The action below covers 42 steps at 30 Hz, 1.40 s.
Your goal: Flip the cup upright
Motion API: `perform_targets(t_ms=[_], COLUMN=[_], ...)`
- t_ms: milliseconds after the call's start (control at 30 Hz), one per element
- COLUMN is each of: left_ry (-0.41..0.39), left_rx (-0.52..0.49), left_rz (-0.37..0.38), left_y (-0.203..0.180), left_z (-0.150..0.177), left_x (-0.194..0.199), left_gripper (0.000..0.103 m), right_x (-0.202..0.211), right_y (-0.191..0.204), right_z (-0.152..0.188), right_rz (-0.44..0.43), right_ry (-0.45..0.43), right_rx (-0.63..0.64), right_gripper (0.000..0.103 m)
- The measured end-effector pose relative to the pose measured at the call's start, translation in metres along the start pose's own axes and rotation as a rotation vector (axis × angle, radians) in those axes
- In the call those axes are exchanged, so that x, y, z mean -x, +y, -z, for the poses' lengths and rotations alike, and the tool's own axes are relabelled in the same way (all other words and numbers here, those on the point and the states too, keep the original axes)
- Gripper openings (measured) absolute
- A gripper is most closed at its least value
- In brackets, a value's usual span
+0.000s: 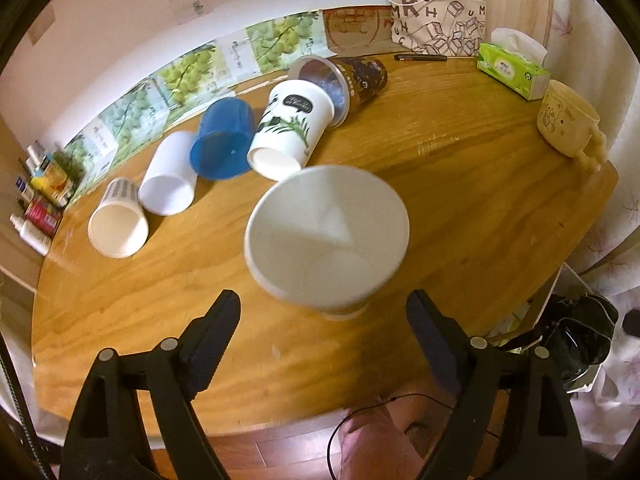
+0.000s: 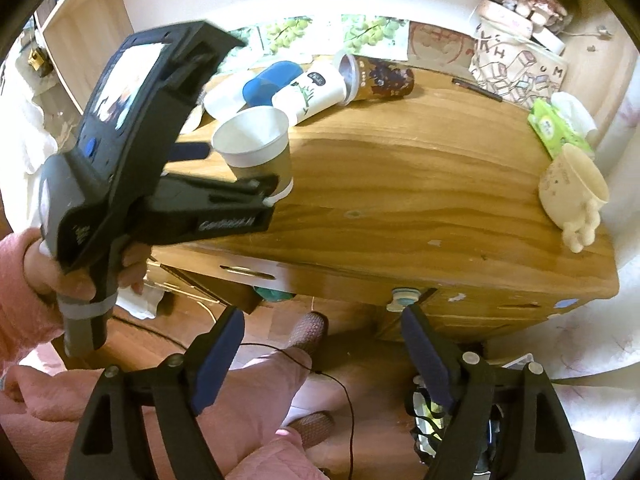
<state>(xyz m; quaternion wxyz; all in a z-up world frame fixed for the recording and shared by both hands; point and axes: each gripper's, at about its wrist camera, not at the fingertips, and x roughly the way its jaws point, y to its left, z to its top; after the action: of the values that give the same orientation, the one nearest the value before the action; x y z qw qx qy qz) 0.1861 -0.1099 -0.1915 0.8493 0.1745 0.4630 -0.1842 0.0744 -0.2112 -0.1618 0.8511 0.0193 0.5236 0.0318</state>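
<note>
A white paper cup (image 1: pixel 326 236) with a brown sleeve stands mouth-up near the front of the wooden tabletop (image 1: pixel 460 184), apart from the other cups. The left gripper (image 1: pixel 324 344) sits just behind it with its jaws spread to either side of the cup's base; the black fingers (image 1: pixel 212 340) do not press on the wall, so the cup appears to rest on its own foot. From the right wrist view the same gripper (image 2: pixel 272 188) reaches in low beside the base of the cup (image 2: pixel 256 140), which fits a release made close to the surface so the cup would not topple. By this reading the flip of this cup is done and the left gripper only needs to draw back without brushing the rim.

The right gripper (image 2: pixel 324 356) hangs off the tabletop's front edge, jaws wide apart and holding nothing, probably kept clear so it does not crowd the left one.

Further back a row of cups lies on its side, touching or overlapping: a small white cup (image 1: pixel 118 228), a plain white cup (image 1: pixel 170 180), a blue cup (image 1: pixel 224 144), a leaf-printed cup (image 1: pixel 288 128) and a dark patterned cup (image 1: pixel 352 80). These look like the ones left to right. A cream mug (image 1: pixel 568 120) stands upright at the right edge beside a green tissue box (image 1: pixel 512 70).
</note>
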Motion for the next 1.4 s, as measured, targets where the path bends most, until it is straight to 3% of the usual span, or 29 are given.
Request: perform_targets(t_ms=[167,333,600,633,867,1067,1167,1400], left_ry=[0.035,0.053,-0.005,-0.006,-0.019,-0.114,-0.154,-0.254], left_rx=[0.07,0.128,0.287,0.312,0.457,0.464,0.476,0.48], left_rz=[-0.014,-0.075,-0.1,-0.102,-0.112,-0.189,-0.182,-0.249], left_y=[0.009,0.016,0.03,0.032,0.051,0.044,0.042,0.043], left_z=[0.019,0.037,0.053,0.054,0.07,0.082,0.086,0.089], left_x=[0.026,0.063,0.147,0.157,0.202,0.23,0.241,0.256], left_gripper=[0.088,0.088,0.088,0.088,0.088,0.088,0.088,0.102], right_x=[0.016,0.045,0.101,0.106,0.154,0.173,0.175,0.187], right_y=[0.001,0.006,0.02,0.021,0.022,0.026,0.03,0.037], right_z=[0.007,0.012,0.016,0.016,0.018,0.028,0.034,0.039], right_rz=[0.028,0.047,0.06,0.057,-0.014,-0.024,-0.029,0.014], right_ry=[-0.044,-0.135,-0.243,-0.249,-0.305,-0.339,-0.349,-0.435], right_rx=[-0.007,-0.022,-0.034,-0.04,-0.125,-0.125,-0.128,-0.129], right_gripper=[0.082,0.086,0.097,0.103,0.103,0.103,0.103,0.103])
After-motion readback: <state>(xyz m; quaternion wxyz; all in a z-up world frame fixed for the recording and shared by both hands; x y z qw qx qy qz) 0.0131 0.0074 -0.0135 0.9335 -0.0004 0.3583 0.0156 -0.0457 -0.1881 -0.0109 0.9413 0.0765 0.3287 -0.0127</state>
